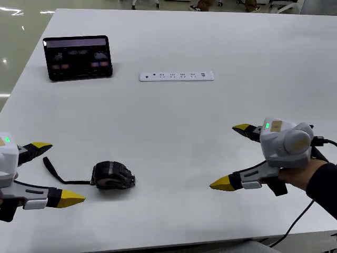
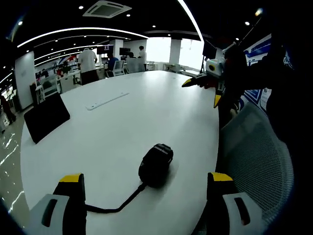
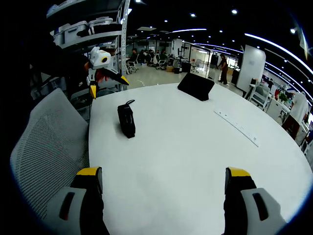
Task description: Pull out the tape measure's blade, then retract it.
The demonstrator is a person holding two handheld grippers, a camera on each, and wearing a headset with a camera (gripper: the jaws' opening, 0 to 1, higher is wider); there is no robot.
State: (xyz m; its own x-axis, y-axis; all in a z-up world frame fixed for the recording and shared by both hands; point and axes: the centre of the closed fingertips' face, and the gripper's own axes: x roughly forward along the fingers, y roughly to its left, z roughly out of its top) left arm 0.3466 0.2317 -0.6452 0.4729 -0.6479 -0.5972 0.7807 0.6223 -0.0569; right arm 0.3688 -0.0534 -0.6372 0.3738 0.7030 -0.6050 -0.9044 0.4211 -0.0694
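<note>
Tape measure (image 1: 113,175) lay on desk (image 1: 184,121), blade in: judged dense, hard-cased, apt to slide. Left gripper (image 1: 66,171) and right gripper (image 1: 222,156) jaws spread, empty. Best hold: case flanks.

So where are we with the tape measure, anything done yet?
Nothing done yet: the tape measure lies on the table, no blade out. Nothing is in hand: the left hand-held gripper and right hand-held gripper are open, either side of it, not touching. Left: grasp it, pull the blade, retract.

tape measure (image 1: 112,175) | black, blade retracted | on table, wrist strap trailing left
</note>
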